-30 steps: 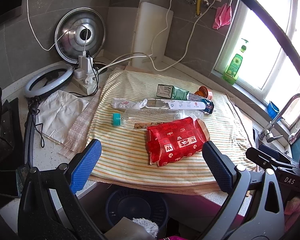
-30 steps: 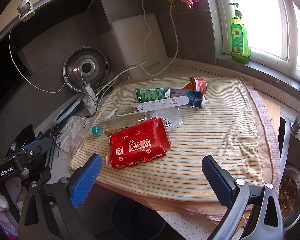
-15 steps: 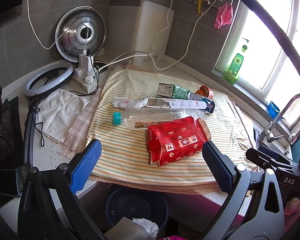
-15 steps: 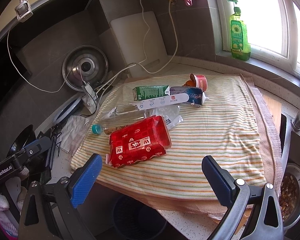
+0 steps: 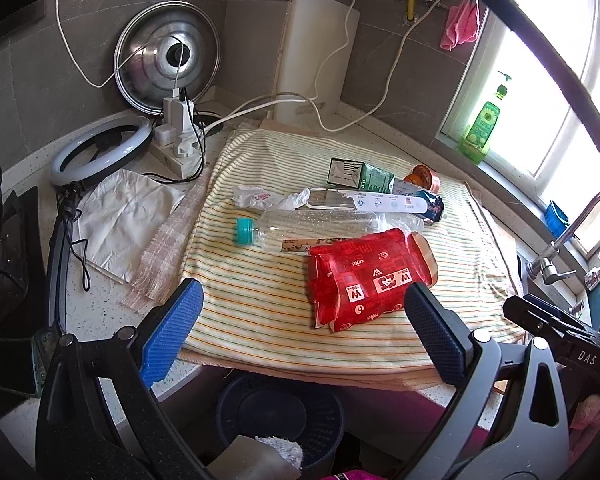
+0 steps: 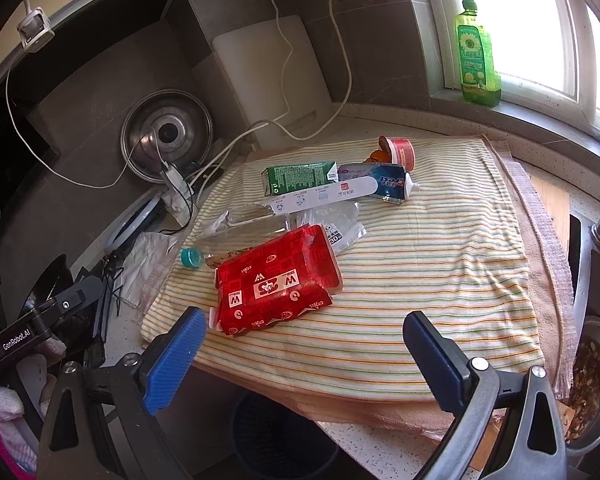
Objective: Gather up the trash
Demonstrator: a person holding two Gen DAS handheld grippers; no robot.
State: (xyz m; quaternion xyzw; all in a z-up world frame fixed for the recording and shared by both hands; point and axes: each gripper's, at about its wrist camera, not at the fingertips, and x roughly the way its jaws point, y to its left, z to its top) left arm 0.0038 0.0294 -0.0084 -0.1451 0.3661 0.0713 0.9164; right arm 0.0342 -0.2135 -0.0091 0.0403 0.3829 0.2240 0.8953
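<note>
Trash lies on a striped towel (image 5: 260, 304): a red wrapper (image 5: 370, 276) (image 6: 274, 280), a clear bottle with a teal cap (image 5: 304, 226) (image 6: 220, 246), a green carton (image 5: 360, 174) (image 6: 300, 176), a toothpaste box (image 6: 380, 182), a white strip package (image 5: 364, 202) and a small red cup (image 6: 400, 152). A dark bin (image 5: 280, 416) (image 6: 268, 432) stands below the counter edge. My left gripper (image 5: 304, 336) is open and empty, near the towel's front edge. My right gripper (image 6: 304, 354) is open and empty, also at the front edge.
A pot lid (image 5: 168, 52), power strip with cables (image 5: 178, 136), ring light (image 5: 100, 148) and white cloth (image 5: 128, 216) sit at the left. A green soap bottle (image 6: 476, 52) stands on the sill. A faucet (image 5: 560, 244) and sink (image 6: 592, 380) are at the right.
Both grippers drifted slightly; the view shifted a little. Nothing was picked up or moved on the towel.
</note>
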